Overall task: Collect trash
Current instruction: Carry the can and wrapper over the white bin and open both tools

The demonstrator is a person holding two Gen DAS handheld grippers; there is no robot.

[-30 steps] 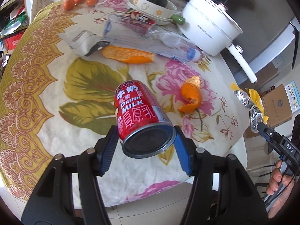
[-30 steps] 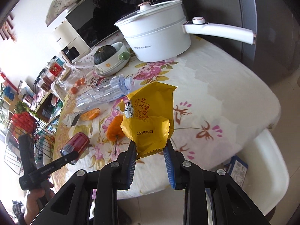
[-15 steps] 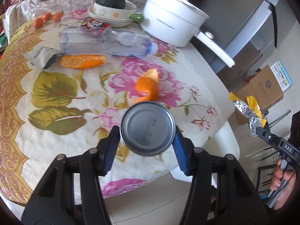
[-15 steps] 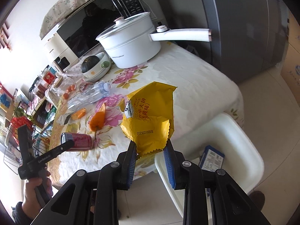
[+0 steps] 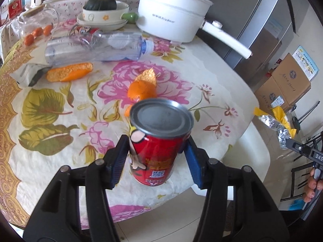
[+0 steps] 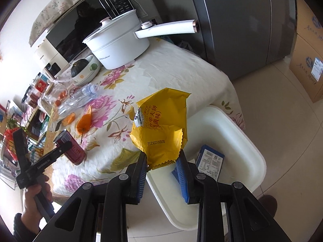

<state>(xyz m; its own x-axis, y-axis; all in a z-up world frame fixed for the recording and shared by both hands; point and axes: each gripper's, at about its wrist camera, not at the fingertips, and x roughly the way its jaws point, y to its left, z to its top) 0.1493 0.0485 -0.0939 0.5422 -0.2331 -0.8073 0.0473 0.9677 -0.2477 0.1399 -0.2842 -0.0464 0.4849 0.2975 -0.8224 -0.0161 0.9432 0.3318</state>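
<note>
Two loads in carry. Left gripper point(image 5: 156, 151) pinches the red can point(image 5: 159, 141) low in the frame, tilted over the table point(image 5: 212, 74) edge — a smooth wall may slip. Right gripper point(image 6: 162, 161) pinches only the yellow wrapper point(image 6: 161, 125)'s crimped edge, mid-frame above the white bin point(image 6: 238, 139) — it could tear free or flutter past the rim.

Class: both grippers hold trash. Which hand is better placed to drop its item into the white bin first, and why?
Right. The right gripper holds the yellow wrapper right at the white bin, while the left gripper holds the red can over the table.
</note>
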